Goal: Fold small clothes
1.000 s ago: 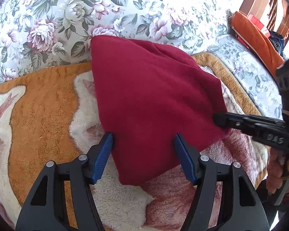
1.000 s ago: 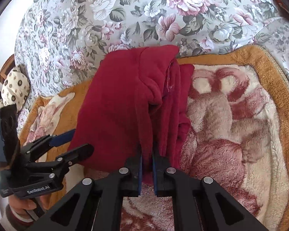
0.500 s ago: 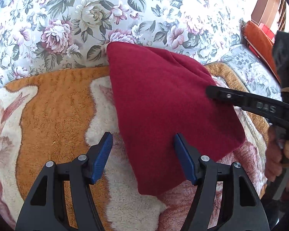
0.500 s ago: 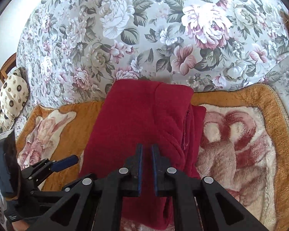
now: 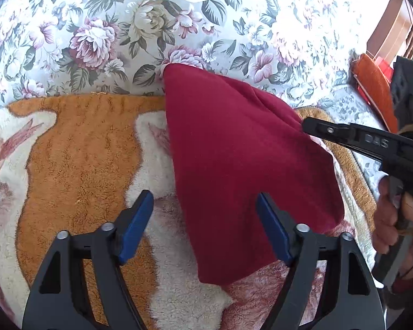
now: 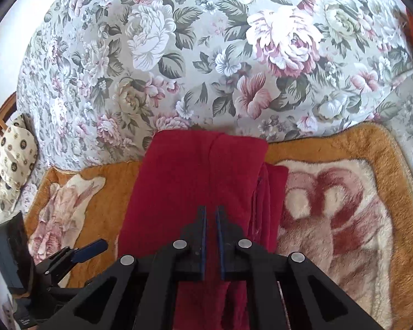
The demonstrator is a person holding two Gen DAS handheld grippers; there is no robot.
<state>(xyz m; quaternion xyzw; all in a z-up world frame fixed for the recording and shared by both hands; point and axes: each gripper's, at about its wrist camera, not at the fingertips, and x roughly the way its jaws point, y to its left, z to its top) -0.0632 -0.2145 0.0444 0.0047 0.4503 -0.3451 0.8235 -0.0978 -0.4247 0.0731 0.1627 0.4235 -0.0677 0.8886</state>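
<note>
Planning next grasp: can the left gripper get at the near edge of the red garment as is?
Probably yes. The left gripper is open, the red garment has its near edge lying between its fingers, and nothing covers it.

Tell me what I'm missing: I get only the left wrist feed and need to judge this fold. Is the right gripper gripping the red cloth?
Observer: The right gripper hangs over the cloth with its jaws closed to a slit. I see nothing pinched between them.
Operator: Is the cloth's right side tidy?
Observer: Not quite. Stacked layer edges show along that side, and one strip sticks out past the top layer.
Operator: Anything off to my left?
Observer: A spotted pillow lies beyond the left end of the blanket.
</note>
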